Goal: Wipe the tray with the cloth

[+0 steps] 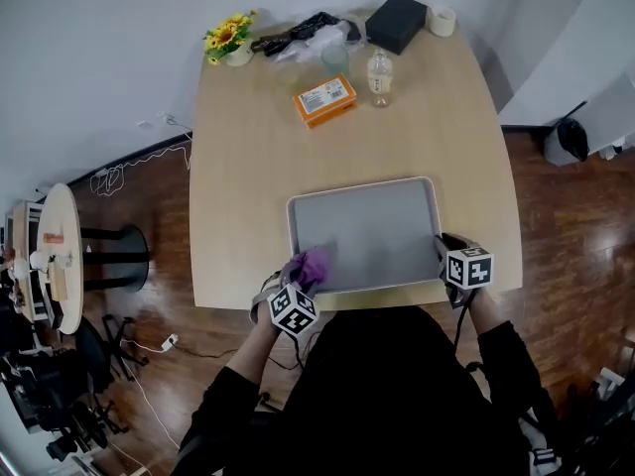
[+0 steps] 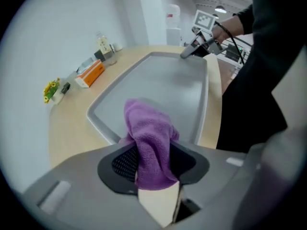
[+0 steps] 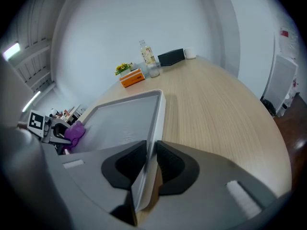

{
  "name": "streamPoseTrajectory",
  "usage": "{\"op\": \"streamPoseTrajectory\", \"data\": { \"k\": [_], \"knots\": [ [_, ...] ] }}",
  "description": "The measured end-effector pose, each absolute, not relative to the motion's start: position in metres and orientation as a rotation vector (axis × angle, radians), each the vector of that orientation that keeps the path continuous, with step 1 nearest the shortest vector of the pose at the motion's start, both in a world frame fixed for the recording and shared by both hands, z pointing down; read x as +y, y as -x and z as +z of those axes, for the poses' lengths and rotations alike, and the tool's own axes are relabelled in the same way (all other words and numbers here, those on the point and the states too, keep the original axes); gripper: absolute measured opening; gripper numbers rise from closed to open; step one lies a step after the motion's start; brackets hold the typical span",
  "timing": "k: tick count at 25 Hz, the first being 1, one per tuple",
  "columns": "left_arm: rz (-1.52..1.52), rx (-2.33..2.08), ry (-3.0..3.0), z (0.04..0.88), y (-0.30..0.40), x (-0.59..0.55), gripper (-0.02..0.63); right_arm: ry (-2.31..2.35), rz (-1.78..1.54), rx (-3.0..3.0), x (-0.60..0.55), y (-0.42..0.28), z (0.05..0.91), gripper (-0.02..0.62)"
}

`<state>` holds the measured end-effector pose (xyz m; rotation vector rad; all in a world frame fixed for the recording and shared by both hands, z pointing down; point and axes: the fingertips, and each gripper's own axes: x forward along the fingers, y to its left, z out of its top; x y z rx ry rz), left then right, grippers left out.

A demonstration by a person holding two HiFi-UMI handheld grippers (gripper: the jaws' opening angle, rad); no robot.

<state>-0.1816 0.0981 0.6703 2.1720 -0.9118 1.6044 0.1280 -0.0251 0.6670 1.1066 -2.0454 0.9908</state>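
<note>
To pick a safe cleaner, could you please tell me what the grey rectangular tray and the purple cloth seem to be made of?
The grey rectangular tray looks like matte plastic, possibly coated metal: smooth, dull sheen. The purple cloth looks like microfibre: fuzzy weave, soft drape.

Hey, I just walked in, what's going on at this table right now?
A person stands at the table with a gripper in each hand. The left gripper is clamped on a purple cloth at the near left corner of the grey tray. The right gripper pinches the tray's near right rim. The orange box, bottle and flowers sit apart at the far end.
</note>
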Motion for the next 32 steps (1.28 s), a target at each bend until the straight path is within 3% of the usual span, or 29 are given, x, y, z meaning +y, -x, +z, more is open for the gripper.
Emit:
{"op": "streamPoseTrajectory", "data": {
  "k": [5, 16, 24, 32],
  "knots": [
    [1.676, -0.850, -2.226, 0.672, 0.159, 0.107, 0.144, -1.104, 0.991, -2.037, -0.023, -0.123, 0.666, 0.072],
    [1.669, -0.144, -2.707, 0.667, -0.105, 0.062, 0.147, -1.134, 1.076, -2.068, -0.026, -0.121, 0.665, 0.072],
    [1.818, 0.008, -2.735, 0.672, -0.091, 0.027, 0.146, -1.153, 1.131, -2.103, -0.024, -0.121, 0.666, 0.072],
    [1.885, -0.440, -2.681, 0.667, -0.064, -0.112, 0.146, -1.121, 1.097, -2.102, -0.022, -0.126, 0.663, 0.074]
  ]
}}
